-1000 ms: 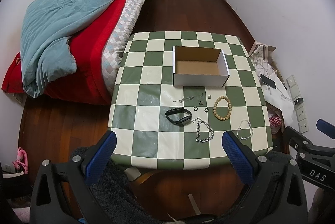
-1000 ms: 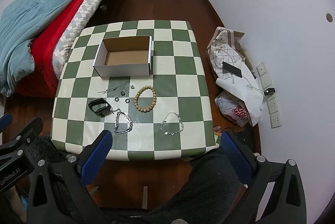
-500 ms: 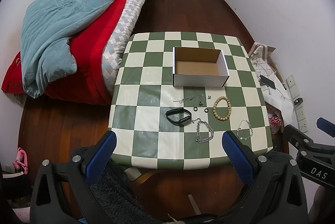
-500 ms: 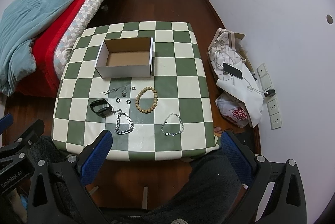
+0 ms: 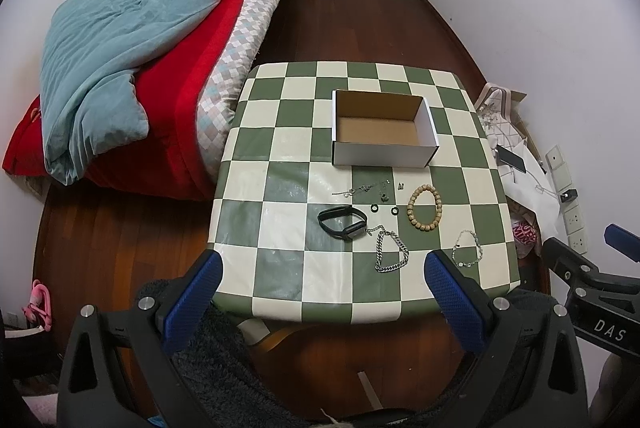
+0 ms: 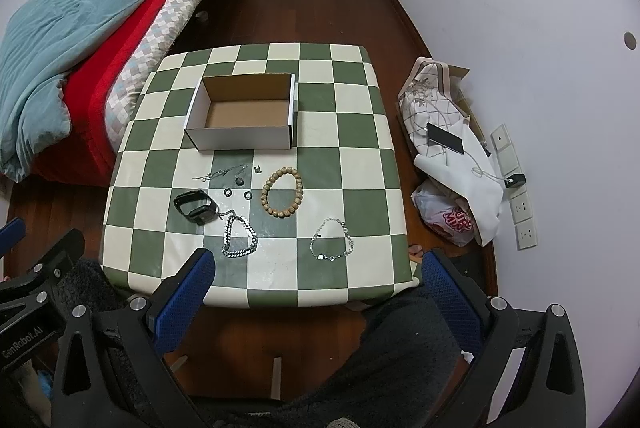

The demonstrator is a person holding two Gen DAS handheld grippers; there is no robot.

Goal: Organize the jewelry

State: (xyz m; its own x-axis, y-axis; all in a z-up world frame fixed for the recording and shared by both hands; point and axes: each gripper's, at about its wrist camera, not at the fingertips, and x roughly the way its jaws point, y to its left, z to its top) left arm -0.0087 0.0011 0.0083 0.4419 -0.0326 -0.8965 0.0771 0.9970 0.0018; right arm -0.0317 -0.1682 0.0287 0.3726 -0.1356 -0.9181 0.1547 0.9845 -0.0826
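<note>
An open white cardboard box (image 5: 382, 125) (image 6: 244, 115) stands empty on the checkered table (image 5: 280, 155) (image 6: 352, 131). In front of it lie a wooden bead bracelet (image 5: 424, 207) (image 6: 282, 192), a black band (image 5: 342, 222) (image 6: 196, 205), a thick silver chain (image 5: 390, 252) (image 6: 239, 236), a thin silver bracelet (image 5: 467, 248) (image 6: 332, 240), two small black rings (image 5: 375, 207) (image 6: 229, 192) and small silver pieces (image 5: 362, 187) (image 6: 224, 172). My left gripper (image 5: 320, 292) and right gripper (image 6: 316, 288) are open and empty, held above the table's near edge.
A bed with red cover and blue blanket (image 5: 120, 67) (image 6: 60, 27) stands left of the table. Bags, a phone (image 6: 445, 139) and a cable lie on the floor at the right wall. A dark fuzzy garment (image 6: 400, 348) is below the grippers.
Both views have shifted slightly; the right gripper has drifted a little left and forward. The jewelry and the box have not moved.
</note>
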